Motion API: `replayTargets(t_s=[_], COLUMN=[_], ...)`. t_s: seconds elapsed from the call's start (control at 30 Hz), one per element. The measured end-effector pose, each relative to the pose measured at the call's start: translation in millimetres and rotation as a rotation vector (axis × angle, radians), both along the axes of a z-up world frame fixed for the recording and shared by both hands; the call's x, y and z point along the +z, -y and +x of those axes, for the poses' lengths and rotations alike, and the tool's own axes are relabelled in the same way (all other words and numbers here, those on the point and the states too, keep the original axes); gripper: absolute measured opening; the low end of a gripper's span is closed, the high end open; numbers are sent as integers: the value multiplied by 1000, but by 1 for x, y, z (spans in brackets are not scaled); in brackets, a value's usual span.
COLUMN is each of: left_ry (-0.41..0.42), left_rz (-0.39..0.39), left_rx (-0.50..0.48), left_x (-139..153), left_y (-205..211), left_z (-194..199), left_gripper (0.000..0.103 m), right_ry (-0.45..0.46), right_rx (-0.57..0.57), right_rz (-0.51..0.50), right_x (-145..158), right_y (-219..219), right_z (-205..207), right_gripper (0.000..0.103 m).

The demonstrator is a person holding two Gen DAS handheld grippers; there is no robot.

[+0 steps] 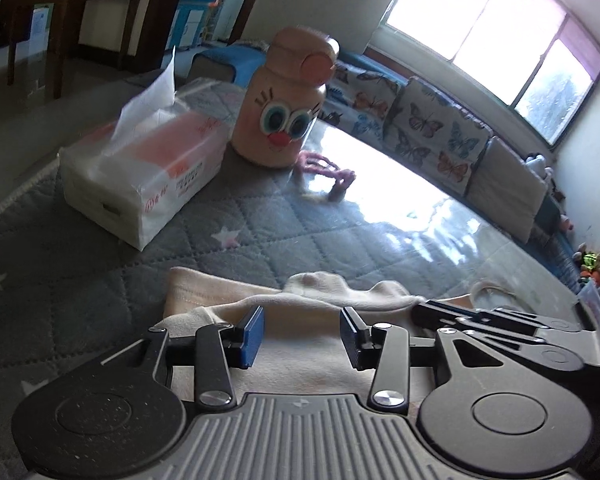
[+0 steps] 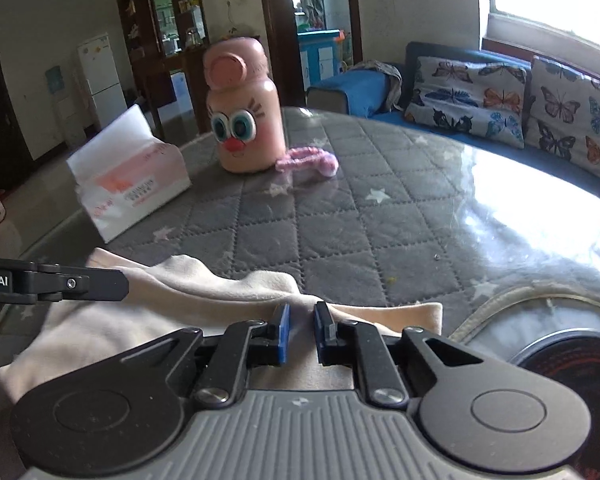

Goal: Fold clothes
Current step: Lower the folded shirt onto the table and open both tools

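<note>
Left gripper (image 1: 302, 334): jaws spread wide, nothing held between the blue pads (image 1: 254, 336). It is positioned low over the cream garment (image 1: 300, 354), which lies crumpled directly under and ahead of its fingertips on the grey quilted table cover (image 1: 260, 220).

Right gripper (image 2: 301, 332): jaws narrowed to a small gap, cream garment (image 2: 204, 304) seen between and under the pads (image 2: 283, 334). Whether cloth is actually pinched cannot be told. The left gripper's arm is seen just to its left, over the same garment.

Garment: bunched in folds, front edge raised in a ridge just beyond both sets of fingertips.

Well ahead of both grippers: peach cartoon-face bottle (image 1: 286, 100), upright. Tissue pack (image 1: 148, 172) just left of it, one sheet sticking up. Pink fuzzy cord (image 2: 308, 162) lies touching the bottle's right side. Butterfly-print cushions (image 2: 472, 100) are seen far right, beyond the table.
</note>
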State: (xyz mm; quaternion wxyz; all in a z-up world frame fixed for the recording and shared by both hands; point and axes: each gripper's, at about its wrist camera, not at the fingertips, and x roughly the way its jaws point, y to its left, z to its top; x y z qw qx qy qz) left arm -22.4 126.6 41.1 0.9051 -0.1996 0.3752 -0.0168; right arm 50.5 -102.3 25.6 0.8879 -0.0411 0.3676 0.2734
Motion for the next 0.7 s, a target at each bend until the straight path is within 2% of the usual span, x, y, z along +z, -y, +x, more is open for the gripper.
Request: replayTargets(t_s=[0.07, 0.2, 0.37, 0.47, 0.7], left_ry=[-9, -1, 25, 39, 57], left_rz=[4, 11, 27, 37, 71], left_rx=[3, 4, -14, -31, -57], left_x=[-3, -2, 8, 12, 14], left_y=[0, 1, 6, 10, 19], left_z=[2, -2, -23, -40, -82], left_gripper=[45, 49, 55, 56, 56], right_ry=[0, 12, 16, 17, 5], right_rx=[9, 28, 55, 80, 96], right_rz=[6, -7, -26, -44, -62], right_x=[1, 11, 24, 30, 22], right_y=[1, 7, 21, 29, 43], right_z=[1, -6, -28, -47, -84], right_gripper=[14, 26, 27, 31, 33])
